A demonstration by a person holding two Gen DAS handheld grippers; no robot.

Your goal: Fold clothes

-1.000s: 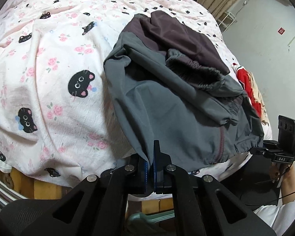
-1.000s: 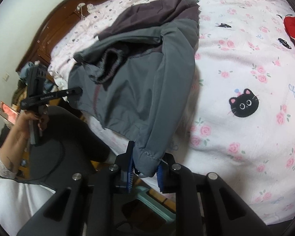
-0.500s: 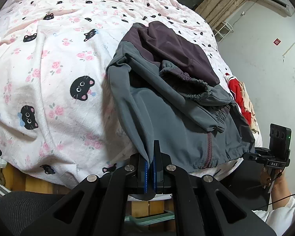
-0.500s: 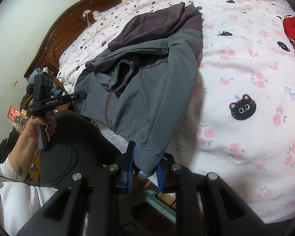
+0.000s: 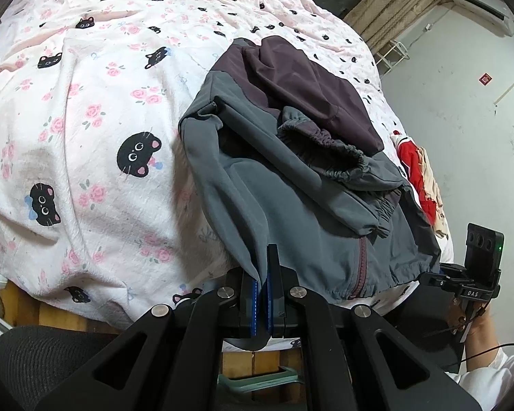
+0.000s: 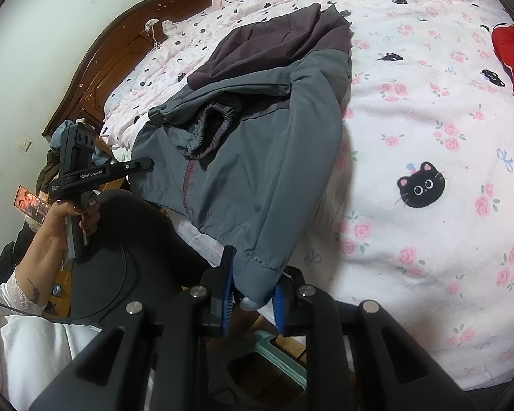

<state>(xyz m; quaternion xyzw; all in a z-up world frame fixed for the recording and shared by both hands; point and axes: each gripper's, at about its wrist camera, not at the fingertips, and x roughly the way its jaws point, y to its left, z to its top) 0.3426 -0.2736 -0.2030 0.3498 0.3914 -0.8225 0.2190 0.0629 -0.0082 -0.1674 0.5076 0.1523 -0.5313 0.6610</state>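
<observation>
The left gripper is pinching the grey jacket hem on the bed; the right gripper is clamping what looks like its bunched sleeve cuff.

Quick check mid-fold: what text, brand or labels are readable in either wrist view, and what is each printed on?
"GenRobot.AI": on the left gripper, along its black body, right wrist view.
"DAS": on the right gripper, on a small tag on its body, left wrist view.
Smaller print beneath "GenRobot.AI": too small to read.
Red wall sign: too small to read.
</observation>
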